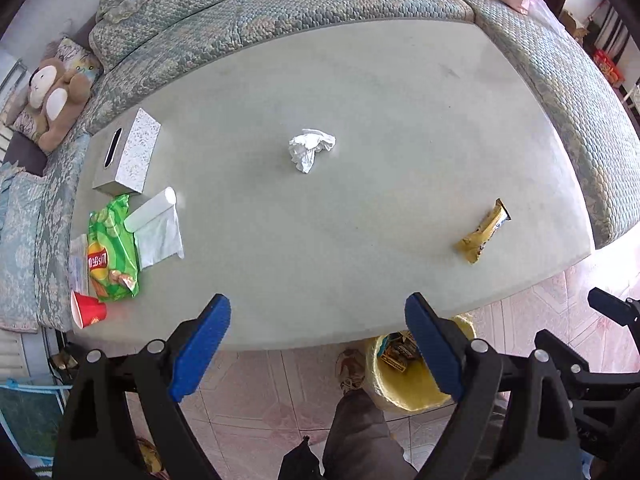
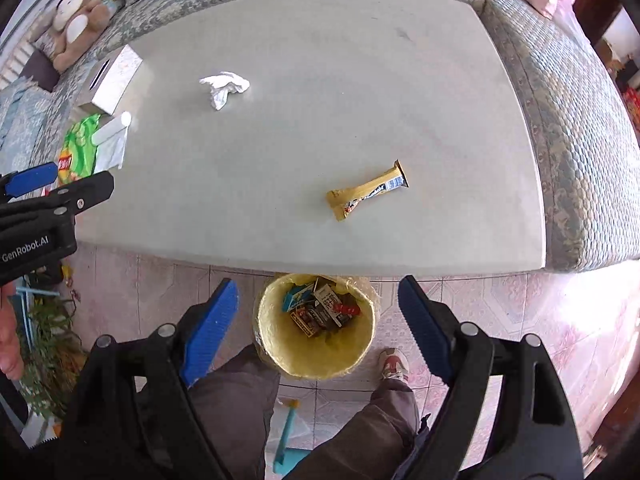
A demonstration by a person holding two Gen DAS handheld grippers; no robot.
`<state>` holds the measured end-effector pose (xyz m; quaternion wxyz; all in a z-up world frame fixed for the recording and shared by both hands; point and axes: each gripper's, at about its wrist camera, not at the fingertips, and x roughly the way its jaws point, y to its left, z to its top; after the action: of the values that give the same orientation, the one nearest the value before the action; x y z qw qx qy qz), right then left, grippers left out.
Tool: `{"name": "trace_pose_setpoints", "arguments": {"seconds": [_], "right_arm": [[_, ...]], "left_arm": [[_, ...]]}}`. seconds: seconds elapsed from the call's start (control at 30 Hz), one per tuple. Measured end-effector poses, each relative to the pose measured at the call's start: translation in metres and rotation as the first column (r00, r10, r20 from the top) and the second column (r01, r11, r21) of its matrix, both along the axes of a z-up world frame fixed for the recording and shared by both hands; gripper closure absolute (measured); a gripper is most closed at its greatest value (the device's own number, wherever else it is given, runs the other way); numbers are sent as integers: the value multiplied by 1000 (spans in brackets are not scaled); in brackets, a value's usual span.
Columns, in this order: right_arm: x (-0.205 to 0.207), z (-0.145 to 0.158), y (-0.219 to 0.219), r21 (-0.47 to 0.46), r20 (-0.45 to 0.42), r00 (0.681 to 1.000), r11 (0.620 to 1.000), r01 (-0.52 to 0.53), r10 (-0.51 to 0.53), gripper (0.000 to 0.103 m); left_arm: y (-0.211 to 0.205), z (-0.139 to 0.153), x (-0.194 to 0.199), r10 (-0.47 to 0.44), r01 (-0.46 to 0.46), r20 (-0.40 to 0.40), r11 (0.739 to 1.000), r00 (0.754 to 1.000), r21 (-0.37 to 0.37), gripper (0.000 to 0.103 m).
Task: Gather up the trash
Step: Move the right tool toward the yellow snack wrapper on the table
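A crumpled white tissue (image 1: pixel 310 152) (image 2: pixel 224 88) lies mid-table. A yellow snack wrapper (image 1: pixel 482 232) (image 2: pixel 368 190) lies nearer the table's front right. A yellow bin (image 2: pixel 316 326) (image 1: pixel 404 384) with several wrappers inside stands on the floor just below the table's front edge. My left gripper (image 1: pixel 318 316) is open and empty over the front edge of the table. My right gripper (image 2: pixel 318 300) is open and empty, held above the bin. The left gripper (image 2: pixel 40 184) also shows at the left edge of the right wrist view.
On the pale table (image 1: pixel 360 80), at its left, are a tissue box (image 1: pixel 126 152), a green chip bag (image 1: pixel 112 252), a white bag roll (image 1: pixel 154 220) and a red cup (image 1: pixel 88 312). A sofa (image 1: pixel 280 8) wraps the table; a plush toy (image 1: pixel 52 96) sits on it. The person's legs (image 2: pixel 240 400) stand beside the bin.
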<state>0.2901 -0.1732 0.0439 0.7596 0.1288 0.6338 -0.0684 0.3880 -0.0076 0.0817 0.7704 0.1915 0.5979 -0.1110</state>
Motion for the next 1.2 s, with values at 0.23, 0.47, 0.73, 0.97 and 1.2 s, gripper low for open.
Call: {"name": "trace_pose_setpoints", "arguments": {"seconds": [0.23,0.47,0.73,0.97,1.2], "right_arm": [[34,-37,-11,-13,-4,965,965,261,-261,22],[54,-90,-37,-30,-36,890,891,453,-454,22],[54,-142,-62,-17,-103,789,794,608,-606,22],[54,-160,-67,-7,-108,758,763,646,-643,22],[54,-170,-68,-9,-124,751,758,653,-649,22]], "left_arm": [[3,-56,80,-150,148,21,988,989,51,16],[-5,-111,149,-204,202,30,978,979,43,16],[-29,-163,182,-311,310,24,950,950,25,16],[-39,-188,199,-349,349,8,937,937,26,16],[-51,-203,200,-390,390,-15,920,921,25,16]]}}
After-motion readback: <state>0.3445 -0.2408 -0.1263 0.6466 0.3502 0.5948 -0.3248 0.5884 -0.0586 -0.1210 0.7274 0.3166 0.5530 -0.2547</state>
